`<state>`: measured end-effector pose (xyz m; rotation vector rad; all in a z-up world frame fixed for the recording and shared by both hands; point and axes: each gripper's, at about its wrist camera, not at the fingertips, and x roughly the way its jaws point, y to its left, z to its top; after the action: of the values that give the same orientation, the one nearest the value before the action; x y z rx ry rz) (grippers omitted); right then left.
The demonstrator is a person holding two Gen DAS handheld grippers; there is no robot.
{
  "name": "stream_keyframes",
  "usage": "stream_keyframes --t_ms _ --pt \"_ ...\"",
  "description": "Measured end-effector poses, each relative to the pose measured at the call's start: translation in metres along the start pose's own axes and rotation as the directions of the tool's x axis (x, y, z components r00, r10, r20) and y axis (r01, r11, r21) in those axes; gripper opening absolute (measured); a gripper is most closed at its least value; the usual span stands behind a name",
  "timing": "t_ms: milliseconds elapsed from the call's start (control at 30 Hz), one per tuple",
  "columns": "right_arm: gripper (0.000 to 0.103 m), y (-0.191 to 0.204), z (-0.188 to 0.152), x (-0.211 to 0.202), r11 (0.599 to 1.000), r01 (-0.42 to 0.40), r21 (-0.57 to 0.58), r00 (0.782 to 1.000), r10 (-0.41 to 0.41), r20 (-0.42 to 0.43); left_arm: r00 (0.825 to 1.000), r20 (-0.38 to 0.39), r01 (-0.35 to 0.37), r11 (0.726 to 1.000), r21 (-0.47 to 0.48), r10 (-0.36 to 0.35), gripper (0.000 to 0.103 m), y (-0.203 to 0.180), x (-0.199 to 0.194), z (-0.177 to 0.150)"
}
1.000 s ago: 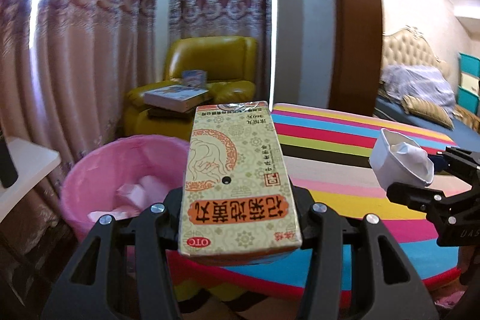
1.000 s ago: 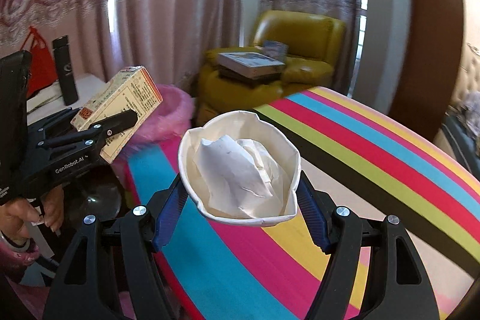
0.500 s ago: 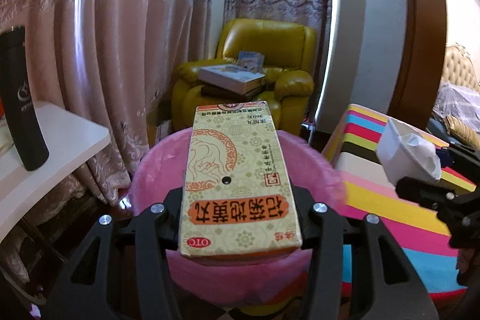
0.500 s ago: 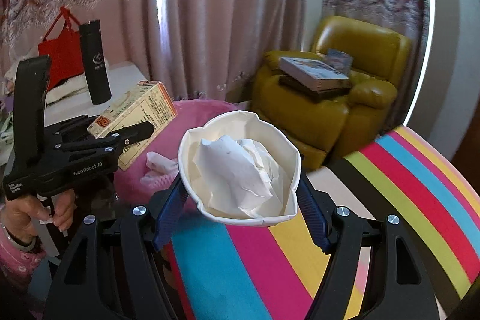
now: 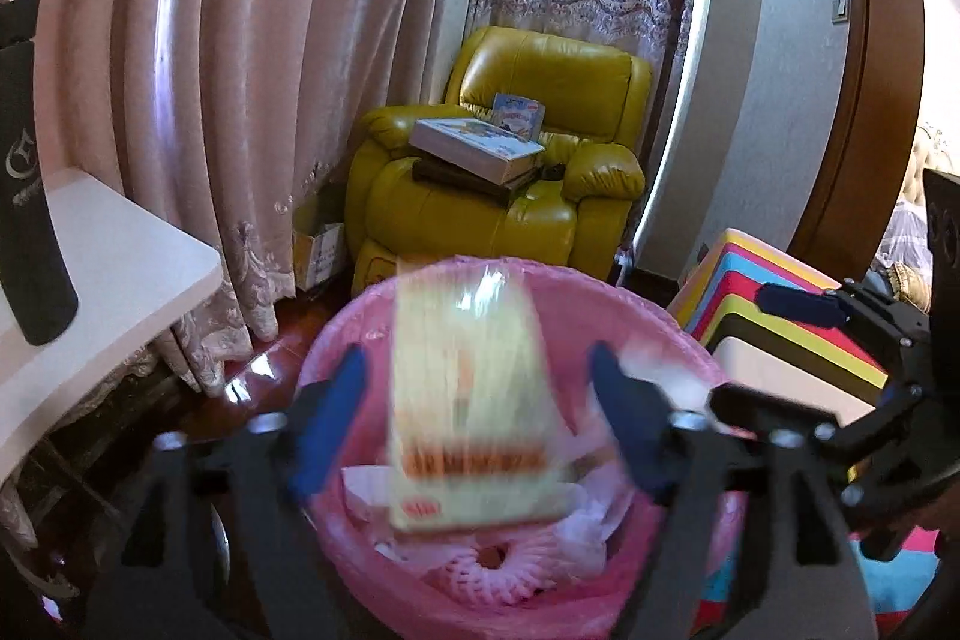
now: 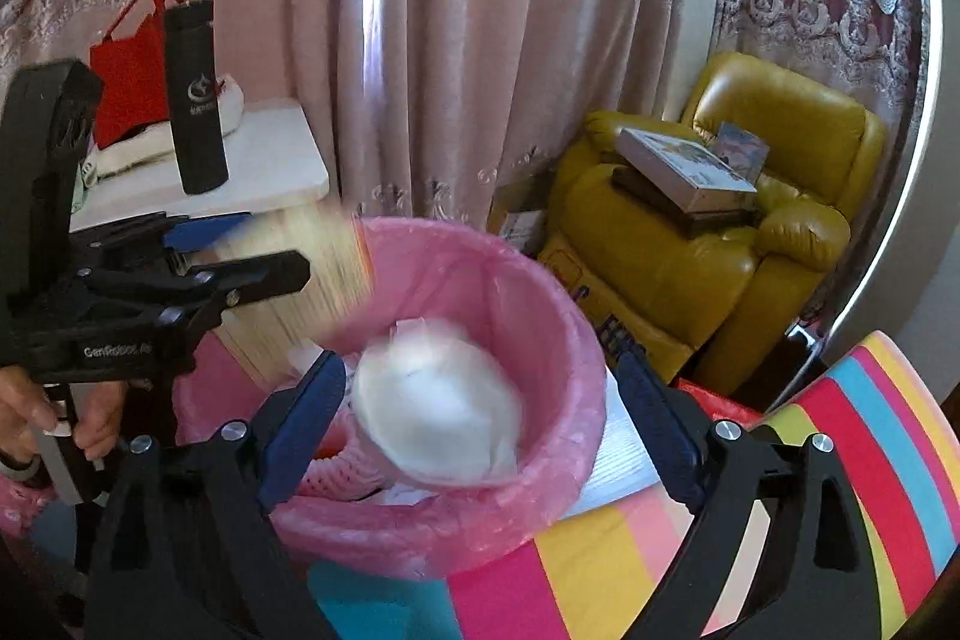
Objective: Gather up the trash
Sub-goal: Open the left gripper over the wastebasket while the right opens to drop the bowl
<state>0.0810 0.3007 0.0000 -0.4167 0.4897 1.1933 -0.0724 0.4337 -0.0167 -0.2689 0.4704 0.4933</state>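
A pink-lined trash bin (image 5: 666, 334) stands right below both grippers and holds white paper scraps; it also shows in the right wrist view (image 6: 564, 340). My left gripper (image 5: 477, 400) is open, and the yellow medicine box (image 5: 474, 400), blurred, falls free between its jaws into the bin. My right gripper (image 6: 480, 418) is open, and the white paper cup (image 6: 438, 412) stuffed with paper, blurred, drops into the bin. The left gripper (image 6: 240, 250) shows at the left in the right wrist view, with the blurred box (image 6: 312, 280) beside it.
A white side table (image 6: 264, 160) with a black flask (image 6: 195, 94) and a red bag (image 6: 129, 70) stands left of the bin. A yellow armchair (image 5: 510, 196) with books is behind it. The striped table (image 6: 840, 460) is to the right. Curtains hang behind.
Both grippers have moved over the bin and opened. The medicine box and the paper cup have left the jaws and are falling into the bin.
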Motion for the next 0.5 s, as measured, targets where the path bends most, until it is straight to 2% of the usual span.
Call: stream_keyframes --t_ms 33,100,200,300,400,500 --pt "0.086 -0.003 -0.001 -0.009 1.0 -0.009 0.022 1.0 0.009 0.022 1.0 0.027 -0.017 1.0 0.009 0.017 0.094 0.0 -0.006 -0.002" --pt "0.086 -0.007 -0.005 -0.028 0.999 0.007 0.051 0.999 -0.009 0.052 0.997 0.075 -0.039 0.999 0.018 0.038 0.098 0.001 -0.019 -0.005" --pt "0.086 -0.007 -0.014 -0.063 0.996 0.042 0.079 0.995 -0.048 0.083 0.984 0.147 -0.109 0.993 0.042 0.102 0.098 0.001 -0.045 -0.014" --pt "0.086 -0.004 -0.024 -0.093 0.992 0.073 0.104 0.994 -0.081 0.07 0.969 0.191 -0.172 0.982 0.076 0.155 0.098 -0.008 -0.071 -0.024" --pt "0.086 0.003 -0.032 -0.12 0.986 0.084 0.145 0.992 -0.097 0.086 0.962 0.23 -0.174 0.979 0.109 0.146 0.098 -0.021 -0.099 -0.032" --pt "0.086 0.009 -0.038 -0.141 0.98 0.086 0.18 0.988 -0.107 0.109 0.967 0.229 -0.144 0.982 0.122 0.114 0.098 -0.032 -0.12 -0.037"
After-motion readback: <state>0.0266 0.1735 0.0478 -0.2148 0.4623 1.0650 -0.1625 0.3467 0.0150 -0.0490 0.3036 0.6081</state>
